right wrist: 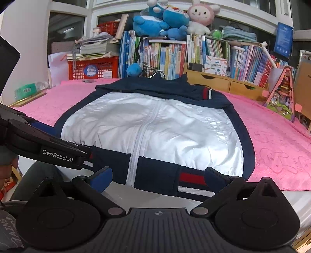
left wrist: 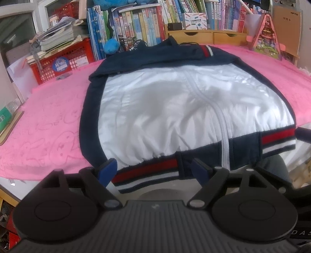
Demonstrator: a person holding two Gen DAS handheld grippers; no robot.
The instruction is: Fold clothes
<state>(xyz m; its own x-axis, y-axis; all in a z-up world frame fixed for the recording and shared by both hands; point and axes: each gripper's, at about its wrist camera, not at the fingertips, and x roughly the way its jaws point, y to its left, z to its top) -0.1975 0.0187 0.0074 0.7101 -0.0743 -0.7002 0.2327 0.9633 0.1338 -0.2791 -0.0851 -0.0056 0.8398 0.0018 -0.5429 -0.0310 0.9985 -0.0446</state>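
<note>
Pink embossed towelling (left wrist: 48, 124) covers the table, with bookshelves (right wrist: 175, 58), a red crate (right wrist: 93, 68) of papers and plush toys (right wrist: 167, 17) crowding the wall behind. On it lies the white and navy zip jacket (left wrist: 175, 109), front up, its striped hem hanging just over the near edge. The left gripper (left wrist: 153, 169) stands wide with the hem band between its blue pads, no pad seen pressing. The right gripper (right wrist: 157, 178) is likewise spread wide across the hem on the other side of the zip. The jacket's far sleeves are bunched and hard to make out, and the floor below is cut off.
</note>
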